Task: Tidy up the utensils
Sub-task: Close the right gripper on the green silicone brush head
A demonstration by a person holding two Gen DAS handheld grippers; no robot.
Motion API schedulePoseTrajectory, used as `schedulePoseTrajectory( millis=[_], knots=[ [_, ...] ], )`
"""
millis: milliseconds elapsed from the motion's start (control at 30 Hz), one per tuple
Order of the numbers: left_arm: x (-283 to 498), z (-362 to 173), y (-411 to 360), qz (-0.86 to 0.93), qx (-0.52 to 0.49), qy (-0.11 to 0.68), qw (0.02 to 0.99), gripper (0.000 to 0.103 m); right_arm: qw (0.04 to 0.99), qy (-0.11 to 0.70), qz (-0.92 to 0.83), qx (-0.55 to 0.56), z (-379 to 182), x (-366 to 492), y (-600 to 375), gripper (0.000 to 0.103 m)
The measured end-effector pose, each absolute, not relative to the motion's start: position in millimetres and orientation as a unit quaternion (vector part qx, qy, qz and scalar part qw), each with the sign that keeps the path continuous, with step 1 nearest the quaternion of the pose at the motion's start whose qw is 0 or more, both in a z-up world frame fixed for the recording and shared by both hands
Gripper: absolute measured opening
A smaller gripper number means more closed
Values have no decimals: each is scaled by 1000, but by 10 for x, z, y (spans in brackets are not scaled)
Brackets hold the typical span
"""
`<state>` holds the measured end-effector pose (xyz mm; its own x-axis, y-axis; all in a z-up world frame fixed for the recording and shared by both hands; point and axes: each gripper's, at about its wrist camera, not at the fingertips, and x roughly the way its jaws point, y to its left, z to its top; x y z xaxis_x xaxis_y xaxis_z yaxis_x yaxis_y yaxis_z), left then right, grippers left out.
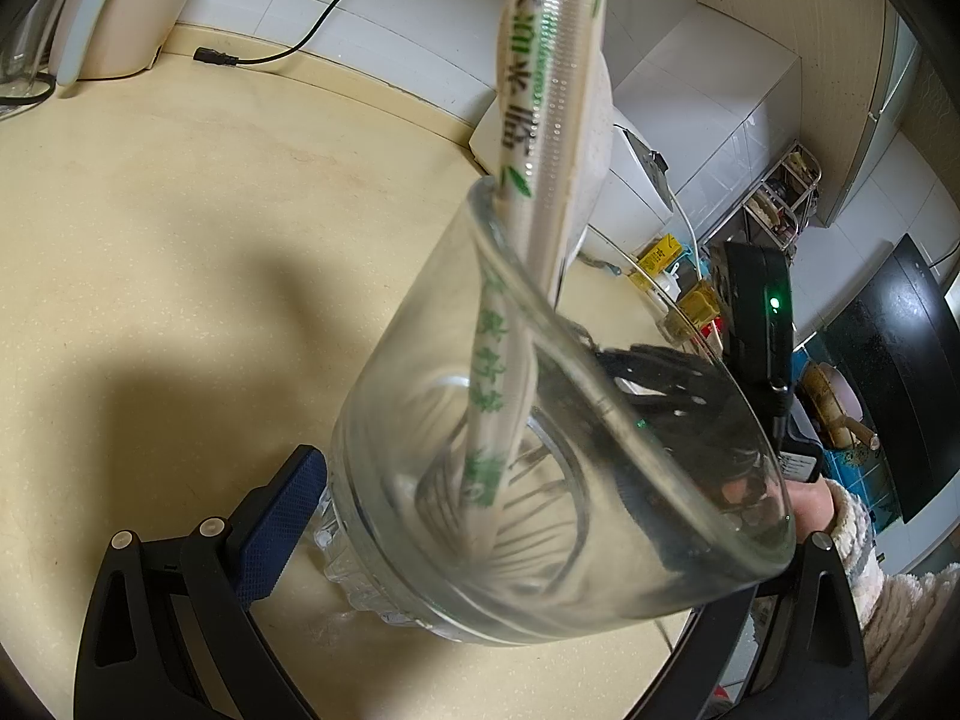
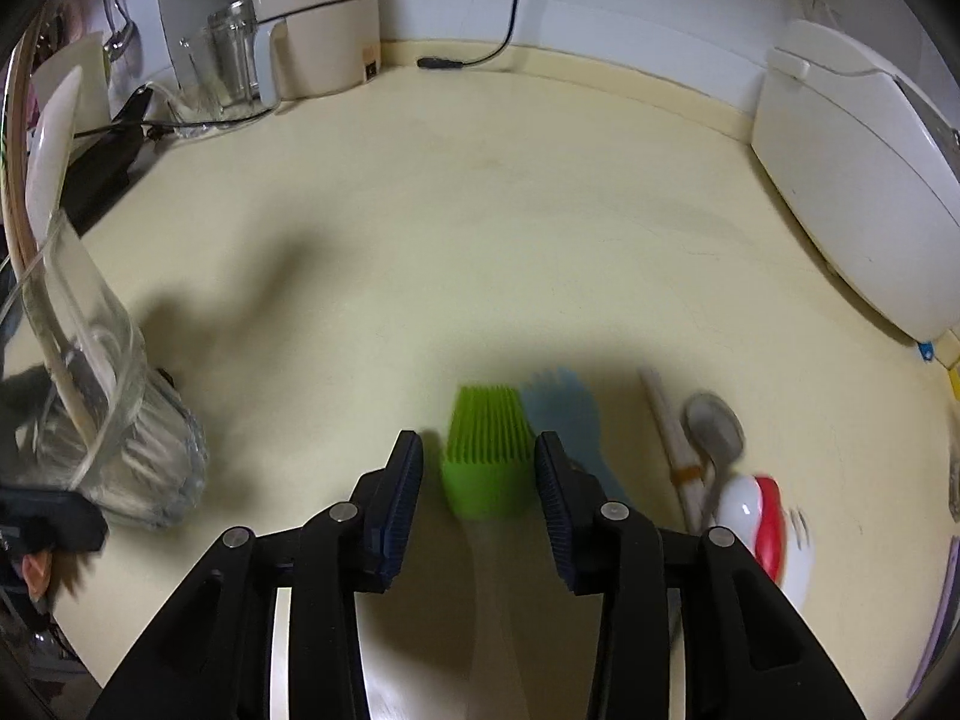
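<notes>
A clear glass cup (image 1: pixel 420 420) stands tilted on the beige counter with my left gripper (image 1: pixel 540 546) shut on it. One blue pad (image 1: pixel 282 516) lies against its base; the far finger is mostly hidden behind the glass. Inside the cup are paper-wrapped chopsticks (image 1: pixel 540 90) and a wire whisk (image 1: pixel 516 516). My right gripper (image 2: pixel 478 450) stands open over a green silicone brush (image 2: pixel 486 462), which lies between its fingers with neither pad touching it. Beside the brush lie a blue utensil (image 2: pixel 564 408), a pair of pale chopsticks (image 2: pixel 669 432), a metal spoon (image 2: pixel 714 423) and a white-and-red utensil (image 2: pixel 762 516). The cup (image 2: pixel 120 438) appears at the left of the right wrist view.
A white appliance (image 2: pixel 852 180) stands at the right against the wall. A beige appliance (image 2: pixel 324 30), a glass jar (image 2: pixel 231 54) and a black plug with its cable (image 2: pixel 441 63) are at the back. A person's hand and fleece sleeve (image 1: pixel 852 516) are behind the cup.
</notes>
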<state>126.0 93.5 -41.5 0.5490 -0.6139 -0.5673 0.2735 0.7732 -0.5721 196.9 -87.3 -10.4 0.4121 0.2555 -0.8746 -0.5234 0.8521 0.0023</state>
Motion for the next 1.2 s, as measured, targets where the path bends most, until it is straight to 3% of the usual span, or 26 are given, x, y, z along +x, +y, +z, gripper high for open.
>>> schedulePoseTrajectory(
  millis=[167, 267, 433, 900, 1200],
  knots=[
    [1260, -414, 935, -260, -214, 398, 854, 99, 831, 484, 241, -130, -120, 1979, -864, 42],
    [1260, -414, 935, -260, -214, 398, 854, 99, 834, 481, 238, -130, -121, 1954, -885, 31],
    [1261, -414, 936, -260, -214, 398, 854, 99, 835, 480, 248, -101, -70, 1855, -942, 31],
    [1261, -413, 936, -260, -214, 398, 853, 100, 874, 378, 304, 21, 677, 1436, -1226, 31],
    [1261, -413, 937, -260, -214, 398, 853, 100, 857, 367, 350, 94, 842, 1420, -1239, 31]
  ],
)
